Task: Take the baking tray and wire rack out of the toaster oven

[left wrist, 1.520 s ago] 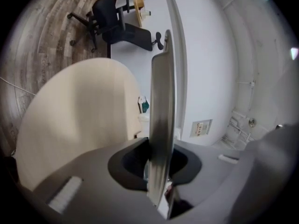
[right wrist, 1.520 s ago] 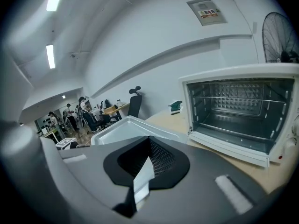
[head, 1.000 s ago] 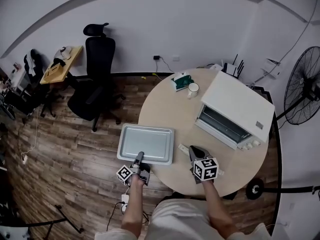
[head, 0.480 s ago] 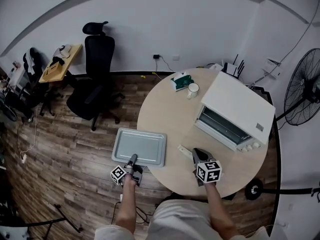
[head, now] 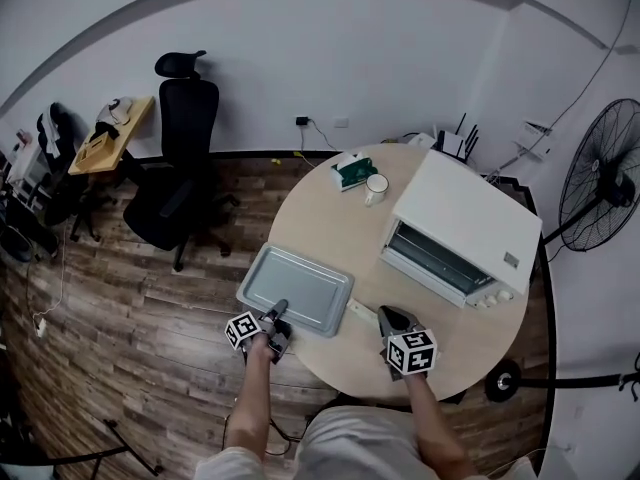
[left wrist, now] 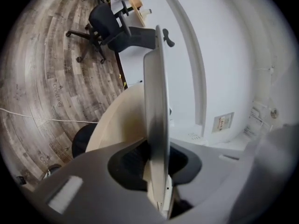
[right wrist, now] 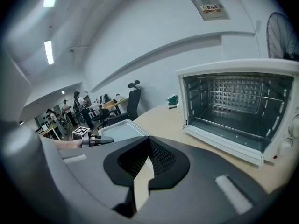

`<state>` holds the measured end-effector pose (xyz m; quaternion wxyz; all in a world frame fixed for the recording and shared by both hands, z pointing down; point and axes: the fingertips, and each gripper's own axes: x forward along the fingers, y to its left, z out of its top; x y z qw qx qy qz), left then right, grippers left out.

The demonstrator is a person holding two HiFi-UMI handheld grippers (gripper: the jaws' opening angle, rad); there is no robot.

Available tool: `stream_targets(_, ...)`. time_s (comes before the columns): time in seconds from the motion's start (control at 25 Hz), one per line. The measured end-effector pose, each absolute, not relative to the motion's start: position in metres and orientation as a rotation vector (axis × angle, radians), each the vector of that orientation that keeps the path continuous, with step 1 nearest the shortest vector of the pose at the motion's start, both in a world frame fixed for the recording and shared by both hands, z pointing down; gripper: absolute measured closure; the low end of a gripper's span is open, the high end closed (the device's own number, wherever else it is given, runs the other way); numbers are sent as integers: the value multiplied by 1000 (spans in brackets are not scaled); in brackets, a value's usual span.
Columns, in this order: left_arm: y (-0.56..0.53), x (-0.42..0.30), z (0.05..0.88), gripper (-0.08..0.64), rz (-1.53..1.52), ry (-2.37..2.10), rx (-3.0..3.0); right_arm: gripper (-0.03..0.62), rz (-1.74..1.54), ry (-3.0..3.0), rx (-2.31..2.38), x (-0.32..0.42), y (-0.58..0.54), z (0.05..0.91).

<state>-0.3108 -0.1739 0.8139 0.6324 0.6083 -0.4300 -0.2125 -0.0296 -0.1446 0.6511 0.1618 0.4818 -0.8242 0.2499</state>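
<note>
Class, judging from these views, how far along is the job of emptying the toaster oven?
Done: the baking tray is out of the toaster oven. In hand: the left gripper clamps the tray's near rim at the edge of the table. Left: the wire rack sits inside the open oven, and the right gripper holds nothing.

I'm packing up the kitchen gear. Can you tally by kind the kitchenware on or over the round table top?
toaster oven: 1
baking tray: 1
mug: 1
Total: 3
</note>
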Motion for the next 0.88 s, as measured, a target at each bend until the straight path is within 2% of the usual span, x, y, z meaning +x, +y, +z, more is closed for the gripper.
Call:
stream_targets(0.36, -216, -297, 825, 436, -317, -1080, 1361, 595, 720, -2332, 1408, -16, -150, 654)
stream_targets(0.44, -221, -294, 825, 384, -309, -1081, 1325, 595, 720, -2334, 1406, -19, -151, 653)
stream_targets(0.52, -221, -290, 828, 368, -281, -1066, 1292, 595, 719, -2336, 1400, -22, -152, 653)
stream_targets(0.6, -217, -284, 829, 295, -242, -1048, 1267, 595, 722, -2338, 1392, -25, -152, 652)
stream_targets(0.88, -196, -270, 833, 264, -218, -1037, 1163, 595, 732, -2342, 1386, -26, -154, 653)
